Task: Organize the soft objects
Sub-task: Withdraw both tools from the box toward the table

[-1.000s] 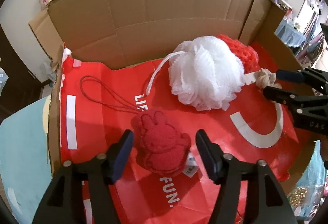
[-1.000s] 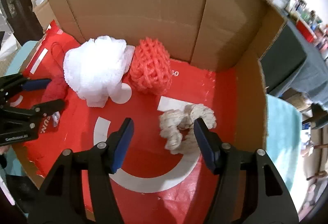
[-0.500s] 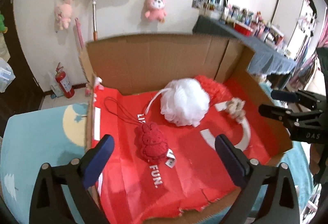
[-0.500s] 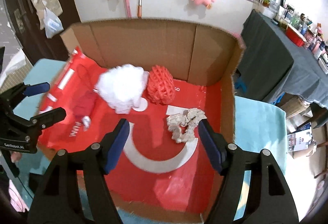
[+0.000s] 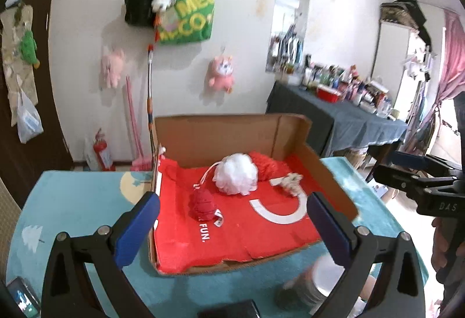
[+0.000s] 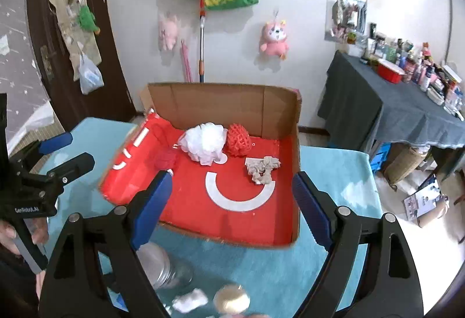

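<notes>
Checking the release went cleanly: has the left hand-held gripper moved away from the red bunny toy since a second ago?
Yes. The left hand-held gripper has pulled up and back from the red bunny toy, which lies in the cardboard box, free of its jaws.

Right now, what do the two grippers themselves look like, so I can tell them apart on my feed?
Both are the same build: black plastic frames with silver screw heads and two long fingers lined with blue pads. The left gripper carries white lettering reading GenRobot.AI on its side, readable in the right wrist view. The right gripper shows the letters DAS on its body. No cables or sleeves are visible.
</notes>
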Motion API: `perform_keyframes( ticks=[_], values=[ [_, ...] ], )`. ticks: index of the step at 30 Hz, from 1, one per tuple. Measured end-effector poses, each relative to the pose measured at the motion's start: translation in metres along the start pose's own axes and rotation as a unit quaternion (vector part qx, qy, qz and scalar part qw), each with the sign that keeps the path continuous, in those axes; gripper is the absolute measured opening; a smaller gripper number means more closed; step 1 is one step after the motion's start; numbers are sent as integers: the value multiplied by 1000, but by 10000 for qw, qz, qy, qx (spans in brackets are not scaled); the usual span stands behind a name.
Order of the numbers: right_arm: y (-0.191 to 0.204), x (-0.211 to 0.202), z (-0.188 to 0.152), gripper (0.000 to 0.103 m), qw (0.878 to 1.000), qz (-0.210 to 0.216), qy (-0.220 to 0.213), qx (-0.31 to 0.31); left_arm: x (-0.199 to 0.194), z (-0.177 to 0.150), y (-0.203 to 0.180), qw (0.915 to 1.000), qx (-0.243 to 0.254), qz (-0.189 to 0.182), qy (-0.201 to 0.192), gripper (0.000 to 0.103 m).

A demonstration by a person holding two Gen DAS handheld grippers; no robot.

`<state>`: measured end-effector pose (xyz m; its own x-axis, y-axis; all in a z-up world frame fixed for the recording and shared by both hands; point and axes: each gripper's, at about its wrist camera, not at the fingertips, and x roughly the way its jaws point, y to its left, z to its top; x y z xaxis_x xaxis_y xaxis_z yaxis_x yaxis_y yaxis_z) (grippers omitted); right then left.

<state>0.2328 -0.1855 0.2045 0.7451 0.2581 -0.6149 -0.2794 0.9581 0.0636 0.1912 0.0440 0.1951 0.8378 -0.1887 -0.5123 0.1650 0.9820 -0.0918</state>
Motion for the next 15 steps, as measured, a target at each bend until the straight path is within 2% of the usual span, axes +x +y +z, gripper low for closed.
perform_keyframes(
  ticks=[5, 8, 9, 12, 15],
  values=[
    [15, -64, -26, 85, 9967, -196, -777, -141, -54, -17, -22, 9973, 196, 50, -702, 103],
    [23, -95, -43, 94, 9932, -301, -1115, -168, -79, -30, -32, 9946, 274, 131, -996, 103],
    [25, -105, -51, 95, 9917, -283, -1243, -137, -87, -36, -37, 9935, 302, 205, -1077, 103],
    [30, -125, -73, 95, 9887, -249, -1479, -67, -104, -51, -45, 9913, 297, 251, -1254, 103],
    [33, -132, -95, 95, 9883, -203, -1512, 36, -115, -68, -50, 9904, 205, 159, -1357, 103]
  ],
)
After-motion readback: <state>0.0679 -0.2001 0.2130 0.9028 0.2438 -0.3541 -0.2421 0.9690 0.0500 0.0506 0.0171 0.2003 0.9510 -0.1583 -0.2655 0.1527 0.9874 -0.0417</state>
